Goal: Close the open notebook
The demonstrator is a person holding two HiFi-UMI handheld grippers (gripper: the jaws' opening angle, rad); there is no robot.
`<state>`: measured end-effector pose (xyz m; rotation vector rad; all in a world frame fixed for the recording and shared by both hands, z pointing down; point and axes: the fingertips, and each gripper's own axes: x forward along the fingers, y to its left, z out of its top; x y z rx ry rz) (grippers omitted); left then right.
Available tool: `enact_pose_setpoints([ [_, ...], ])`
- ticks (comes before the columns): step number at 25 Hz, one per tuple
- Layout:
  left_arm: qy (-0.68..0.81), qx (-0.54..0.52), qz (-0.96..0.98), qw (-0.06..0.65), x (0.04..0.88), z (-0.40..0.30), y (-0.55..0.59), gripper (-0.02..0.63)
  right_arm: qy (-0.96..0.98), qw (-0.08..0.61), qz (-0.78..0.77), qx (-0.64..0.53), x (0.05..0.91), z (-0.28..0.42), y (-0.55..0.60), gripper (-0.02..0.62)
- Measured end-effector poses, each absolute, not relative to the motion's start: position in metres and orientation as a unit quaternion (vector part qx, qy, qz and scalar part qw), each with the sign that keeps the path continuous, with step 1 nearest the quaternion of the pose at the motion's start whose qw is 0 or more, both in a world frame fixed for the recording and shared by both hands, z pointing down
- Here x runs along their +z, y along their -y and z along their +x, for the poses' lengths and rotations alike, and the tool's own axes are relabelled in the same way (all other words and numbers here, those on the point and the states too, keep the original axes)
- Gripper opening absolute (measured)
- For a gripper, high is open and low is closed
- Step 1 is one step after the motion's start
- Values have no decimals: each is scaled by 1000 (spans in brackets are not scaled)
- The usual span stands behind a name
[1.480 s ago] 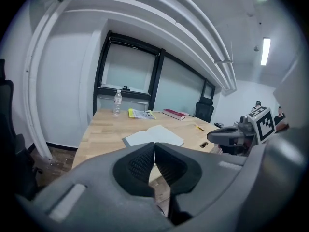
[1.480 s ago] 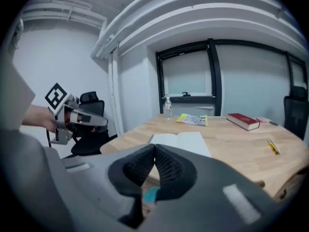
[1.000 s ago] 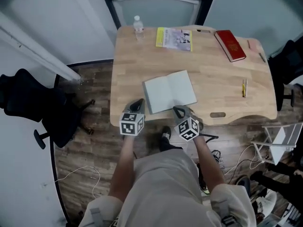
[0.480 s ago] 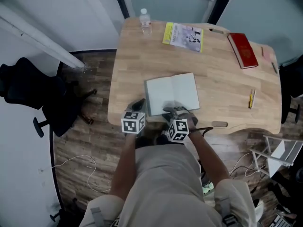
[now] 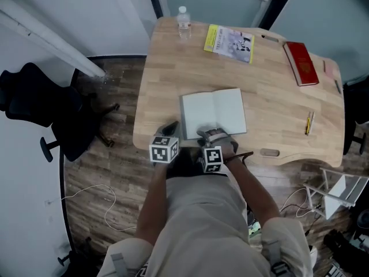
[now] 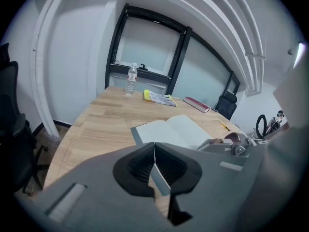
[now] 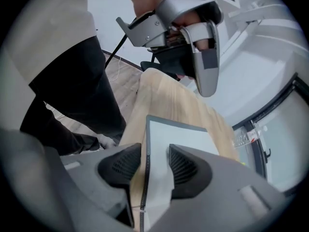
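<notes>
At the near edge of the table (image 5: 277, 97) the notebook (image 5: 213, 111) lay flat and fully open with both pages up, so none of the closing was done. Our right gripper (image 5: 209, 134) sat at the notebook's near edge. Its jaws had just been opening and stood wide apart, and the edge of a page and cover ran between the pads without being pinched. Our left gripper (image 5: 169, 127) hovered just beside the near left corner, its jaws together on nothing. We judged that what remained was to catch one cover, swing it over the spine and lay it down.

Well apart, along the far side, stood a water bottle (image 5: 183, 22), a yellow booklet (image 5: 229, 42) and a red book (image 5: 301, 63). A pencil (image 5: 309, 123) lay off to the right. None of these seemed to block the cover's swing.
</notes>
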<state>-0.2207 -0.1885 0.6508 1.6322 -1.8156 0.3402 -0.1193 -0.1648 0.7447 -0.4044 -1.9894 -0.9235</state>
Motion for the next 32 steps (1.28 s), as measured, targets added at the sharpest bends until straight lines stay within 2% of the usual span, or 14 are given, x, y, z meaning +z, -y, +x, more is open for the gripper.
enact_pose_setpoints([
  [3,700,120,618,337,653,-229,186,9,801,443,-147,-374,746,-123,165,179],
  [4,701,117,617,338,653,-231,186,9,803,443,-141,-374,745,-124,166,152],
  [10,689,104,616,367,665,-229,177,11,802,442,-125,-382,752,-122,165,102],
  [15,677,-17,605,419,669,-231,168,14,833,412,-90,-358,733,-126,166,55],
  [19,651,-75,597,462,678,-225,167,141,862,384,-67,-323,716,-127,165,41],
  [22,634,-143,589,480,676,-221,176,184,879,366,-44,-302,702,-125,168,38],
  [27,595,-194,602,497,668,-201,194,186,905,332,-9,-265,683,-118,174,37],
  [32,568,-136,644,495,663,-171,212,171,916,318,6,-243,677,-109,176,37],
])
